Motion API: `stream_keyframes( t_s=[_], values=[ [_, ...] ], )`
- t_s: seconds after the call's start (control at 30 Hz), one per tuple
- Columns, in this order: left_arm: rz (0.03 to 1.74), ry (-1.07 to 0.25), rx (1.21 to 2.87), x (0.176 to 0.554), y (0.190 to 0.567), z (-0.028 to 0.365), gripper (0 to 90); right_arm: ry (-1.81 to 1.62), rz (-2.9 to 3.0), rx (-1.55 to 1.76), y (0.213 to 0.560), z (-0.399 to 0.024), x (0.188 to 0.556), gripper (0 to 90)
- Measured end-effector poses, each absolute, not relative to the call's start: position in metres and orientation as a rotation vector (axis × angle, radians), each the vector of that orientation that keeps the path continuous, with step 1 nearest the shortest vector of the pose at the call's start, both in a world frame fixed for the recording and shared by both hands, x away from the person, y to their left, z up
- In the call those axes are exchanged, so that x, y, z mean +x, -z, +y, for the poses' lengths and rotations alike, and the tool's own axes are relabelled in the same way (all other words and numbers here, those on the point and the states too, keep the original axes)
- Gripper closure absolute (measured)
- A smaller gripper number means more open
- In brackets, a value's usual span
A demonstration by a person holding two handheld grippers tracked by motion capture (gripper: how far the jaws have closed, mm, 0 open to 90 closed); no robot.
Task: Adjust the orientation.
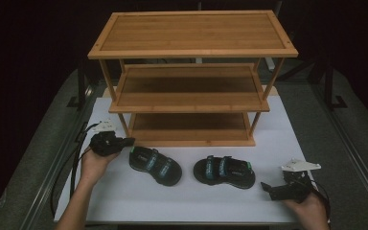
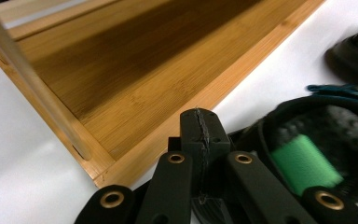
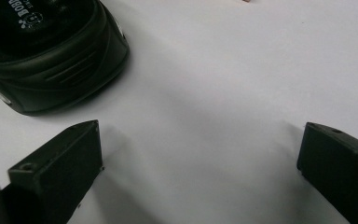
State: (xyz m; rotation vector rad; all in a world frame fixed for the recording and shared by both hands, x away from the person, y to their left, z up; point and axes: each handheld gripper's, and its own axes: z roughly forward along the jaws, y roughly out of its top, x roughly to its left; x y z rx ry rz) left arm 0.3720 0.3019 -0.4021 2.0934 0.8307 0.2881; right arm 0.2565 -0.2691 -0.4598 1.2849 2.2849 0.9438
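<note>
Two sandals (image 1: 154,165) (side by side) before the shelf rack (image 1: 191,96)

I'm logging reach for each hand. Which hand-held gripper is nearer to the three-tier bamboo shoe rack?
Left. The left hand-held gripper sits just off the three-tier bamboo shoe rack's bottom front corner; the right hand-held gripper is farther back, past the right black sandal.

Smooth bamboo-wood rack (image 1: 191,45); matt black rubbery sandals (image 1: 155,165); matt white tabletop (image 1: 182,196).

Dark room, white table (image 1: 278,120), grey floor (image 1: 359,115)
</note>
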Motion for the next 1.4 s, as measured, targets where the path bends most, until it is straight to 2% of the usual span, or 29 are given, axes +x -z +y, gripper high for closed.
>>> stream_keyframes(
  t_s=[0.47, 0.73, 1.4],
  values=[
    [0.84, -0.193, 2.145, 0.39, 0.429, 0.29, 90.0, -0.943, 2.285, 1.284, 0.46, -0.269, 0.256, 0.0],
    [0.841, -0.177, 2.147, 0.389, 0.429, 0.292, 90.0, -0.944, 2.284, 1.284, 0.46, -0.269, 0.256, 0.0],
    [0.826, -0.185, 2.2, 0.358, 0.425, 0.305, 90.0, -0.944, 2.285, 1.283, 0.46, -0.269, 0.256, 0.0]
  ],
)
